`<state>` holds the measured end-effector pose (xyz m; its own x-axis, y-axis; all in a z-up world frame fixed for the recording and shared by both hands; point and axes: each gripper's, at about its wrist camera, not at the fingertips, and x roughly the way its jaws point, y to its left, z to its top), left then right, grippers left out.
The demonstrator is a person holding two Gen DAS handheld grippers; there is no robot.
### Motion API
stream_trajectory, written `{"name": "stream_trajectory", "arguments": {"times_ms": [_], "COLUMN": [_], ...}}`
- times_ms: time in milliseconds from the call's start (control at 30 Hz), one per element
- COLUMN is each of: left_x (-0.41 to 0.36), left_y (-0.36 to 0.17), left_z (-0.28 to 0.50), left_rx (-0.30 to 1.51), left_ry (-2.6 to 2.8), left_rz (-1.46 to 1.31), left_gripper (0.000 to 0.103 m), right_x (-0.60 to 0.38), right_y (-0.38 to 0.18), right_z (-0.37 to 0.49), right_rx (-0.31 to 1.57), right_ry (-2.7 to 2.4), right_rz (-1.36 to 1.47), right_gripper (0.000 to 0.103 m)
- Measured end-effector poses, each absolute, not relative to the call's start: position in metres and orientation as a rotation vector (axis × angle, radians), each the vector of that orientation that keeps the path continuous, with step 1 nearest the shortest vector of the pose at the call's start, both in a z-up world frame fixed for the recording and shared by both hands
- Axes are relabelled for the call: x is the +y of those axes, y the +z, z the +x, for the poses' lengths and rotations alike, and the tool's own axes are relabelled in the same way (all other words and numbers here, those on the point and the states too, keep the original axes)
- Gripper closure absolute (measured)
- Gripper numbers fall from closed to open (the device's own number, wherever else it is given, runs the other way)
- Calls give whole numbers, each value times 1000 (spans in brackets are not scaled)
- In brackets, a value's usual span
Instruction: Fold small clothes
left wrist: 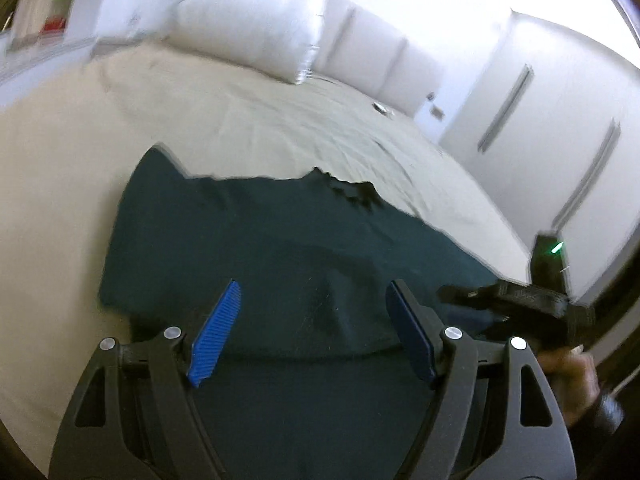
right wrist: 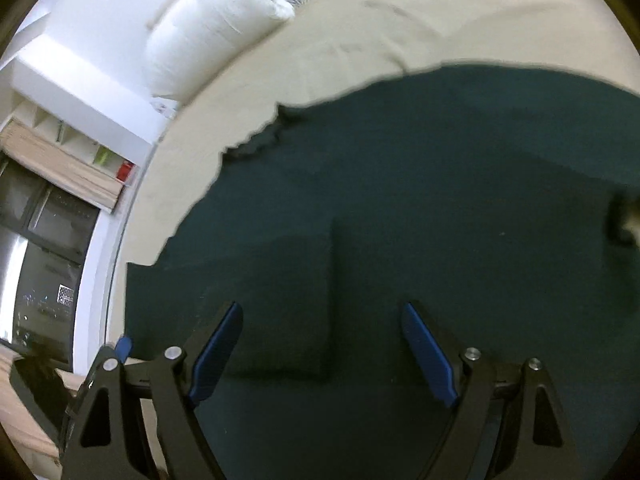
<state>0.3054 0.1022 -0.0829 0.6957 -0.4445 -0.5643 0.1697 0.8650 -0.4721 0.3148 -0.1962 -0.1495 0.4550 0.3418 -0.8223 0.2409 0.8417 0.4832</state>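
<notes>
A dark green garment (left wrist: 288, 240) lies spread on the cream bed sheet (left wrist: 240, 120), with a fold across its near part. My left gripper (left wrist: 314, 292) is open and empty, hovering just above the garment's near fold. The right gripper shows at the right of the left wrist view (left wrist: 516, 300), held by a hand. In the right wrist view the same garment (right wrist: 440, 184) fills most of the frame, with a folded flap (right wrist: 280, 300) on it. My right gripper (right wrist: 322, 312) is open and empty above that flap.
A white pillow (left wrist: 256, 20) lies at the head of the bed, also in the right wrist view (right wrist: 208, 28). White wardrobe doors (left wrist: 560, 140) stand to the right. Shelves and a dark window (right wrist: 44, 220) are on the left in the right wrist view.
</notes>
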Motion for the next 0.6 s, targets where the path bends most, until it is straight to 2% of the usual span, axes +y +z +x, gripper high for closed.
{"name": "stream_trajectory", "arguments": {"times_ms": [67,100,233,300,400,600], "left_x": [114,122,155,173,190,212], "left_y": [-87,-90,-95,-94,-90,-71], "left_z": [294,288,271,265,264,268], "left_rx": [740,746,729,710,693,646], "left_ry": [-345,-336,-293,-263,-238,-203], "left_rz": [-445,-448,-522,-562,-571,-566], "left_gripper": [29,29,29,29,29,29], "right_x": [-189,-185,-160,-156,-167,-201], "right_y": [-150,-150,-153,-156,-151,-125], "right_z": [323,326,339,342,343,352], "right_rx": [1126,1135,1195,1211,1211,1127], "right_ry": [103,111,128,97,84,-2], "right_rz": [600,593,454,370,331,264], "right_gripper": [21,29,42,68,92,95]}}
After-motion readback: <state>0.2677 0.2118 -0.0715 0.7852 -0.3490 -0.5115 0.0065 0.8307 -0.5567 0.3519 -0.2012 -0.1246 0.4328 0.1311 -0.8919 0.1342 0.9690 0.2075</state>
